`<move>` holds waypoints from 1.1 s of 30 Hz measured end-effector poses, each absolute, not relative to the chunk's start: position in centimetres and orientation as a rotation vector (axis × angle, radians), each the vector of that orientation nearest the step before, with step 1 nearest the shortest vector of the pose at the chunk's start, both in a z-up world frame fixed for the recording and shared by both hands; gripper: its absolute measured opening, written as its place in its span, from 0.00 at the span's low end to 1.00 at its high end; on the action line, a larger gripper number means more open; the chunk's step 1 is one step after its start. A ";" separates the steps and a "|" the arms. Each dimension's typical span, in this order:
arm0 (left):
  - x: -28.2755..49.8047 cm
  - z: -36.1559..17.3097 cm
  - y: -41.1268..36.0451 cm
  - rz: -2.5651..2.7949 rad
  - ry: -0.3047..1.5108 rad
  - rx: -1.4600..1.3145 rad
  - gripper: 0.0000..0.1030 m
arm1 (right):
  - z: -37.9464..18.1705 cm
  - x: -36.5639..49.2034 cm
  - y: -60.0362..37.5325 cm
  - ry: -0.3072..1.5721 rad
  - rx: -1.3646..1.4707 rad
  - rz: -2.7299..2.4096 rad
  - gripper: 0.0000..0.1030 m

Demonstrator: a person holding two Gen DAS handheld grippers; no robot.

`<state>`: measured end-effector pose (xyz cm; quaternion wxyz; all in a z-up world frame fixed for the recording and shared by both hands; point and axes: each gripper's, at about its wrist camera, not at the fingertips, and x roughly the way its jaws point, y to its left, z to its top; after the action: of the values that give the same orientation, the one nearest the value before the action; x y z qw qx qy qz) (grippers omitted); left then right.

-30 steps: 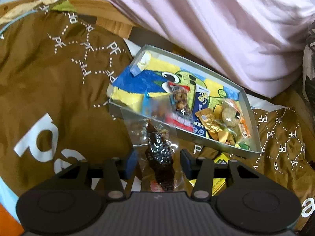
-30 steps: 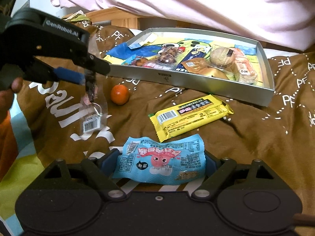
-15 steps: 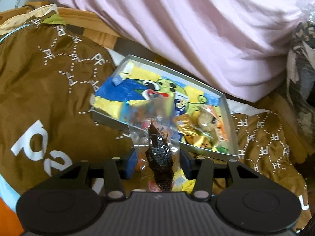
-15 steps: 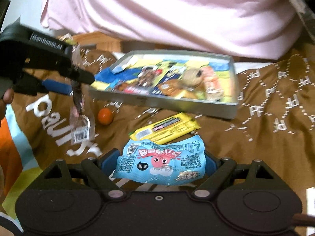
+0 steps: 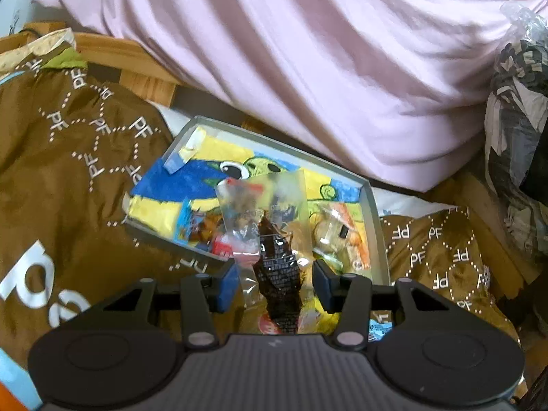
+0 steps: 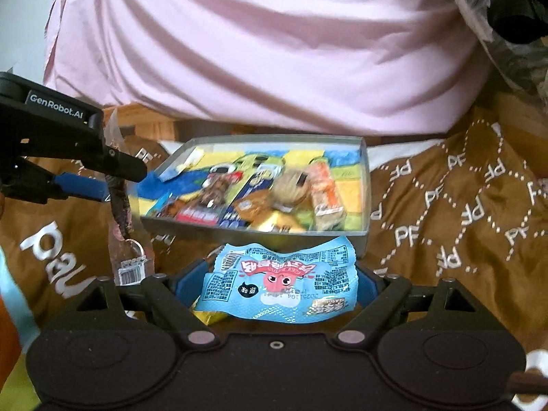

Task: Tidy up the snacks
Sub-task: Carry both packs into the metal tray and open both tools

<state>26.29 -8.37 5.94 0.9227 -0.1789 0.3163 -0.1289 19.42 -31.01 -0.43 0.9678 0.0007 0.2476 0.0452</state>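
the tray's (image 6: 191,229) left half lies bare, open from above; packets (image 6: 322,195) crowd its right half, and pink bedding (image 6: 274,51) walls off the far side.

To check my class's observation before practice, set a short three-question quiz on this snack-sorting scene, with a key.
1. True or false: the right gripper holds nothing.
2. The left gripper carries: A) an orange, B) a clear packet with a dark snack, C) a yellow bar.
3. Fill in: the grey tray rests on a ____ cloth.
Key: 1 false, its jaws grip the blue packet; 2 B; 3 brown.
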 end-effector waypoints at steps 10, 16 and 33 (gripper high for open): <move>31.8 7.0 -10.7 -0.262 0.627 -0.401 0.49 | -0.2 24.0 -32.4 0.364 -0.040 0.048 0.85; 36.1 6.1 -12.1 -0.231 0.661 -0.353 0.49 | -0.6 28.5 -33.3 0.331 -0.006 0.021 0.85; 44.3 2.4 -15.5 -0.162 0.741 -0.233 0.49 | -2.3 37.1 -35.1 0.347 0.057 0.090 0.87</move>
<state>44.28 -15.54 2.44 0.9223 -0.1134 0.3608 -0.0791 37.12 -35.06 -2.30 0.9836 0.0283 0.1727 0.0446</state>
